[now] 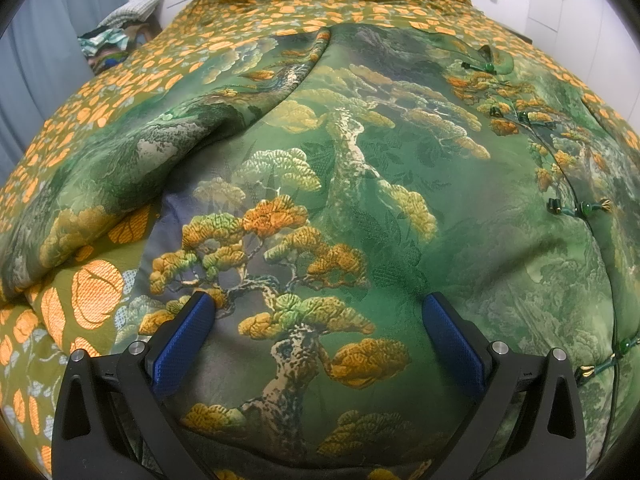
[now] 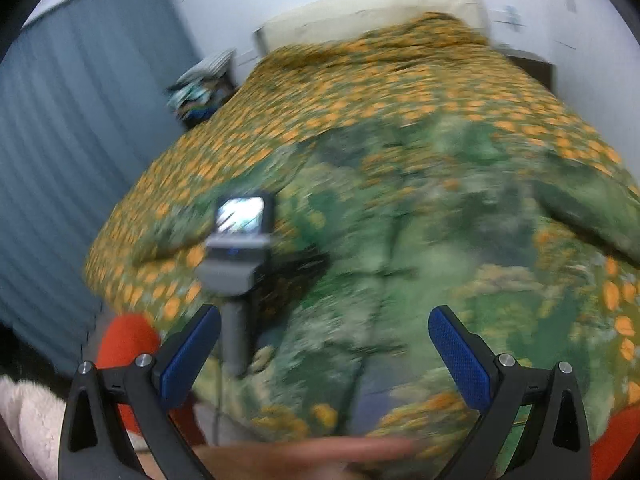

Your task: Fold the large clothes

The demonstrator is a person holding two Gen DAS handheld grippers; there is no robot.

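Green pine-print garment [image 1: 360, 168] spread flat on bed over orange-patterned bedspread [image 1: 120, 92], knot buttons [image 1: 576, 208] along its right edge, one sleeve folded across upper left. Left gripper [image 1: 316, 312] low over garment's near part, jaws spread, nothing between. Right gripper [image 2: 324, 328] above garment, view blurred, jaws spread, empty. Left gripper's grey handle and camera body [image 2: 240, 240] seen over garment's left side. Clothes pile [image 1: 116, 40] beyond bedspread's left edge.

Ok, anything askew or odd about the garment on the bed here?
Yes: the green garment isn't lying flat. Its left sleeve is bunched into a thick ridge across the orange-patterned bedspread. Both grippers are open and hold nothing.
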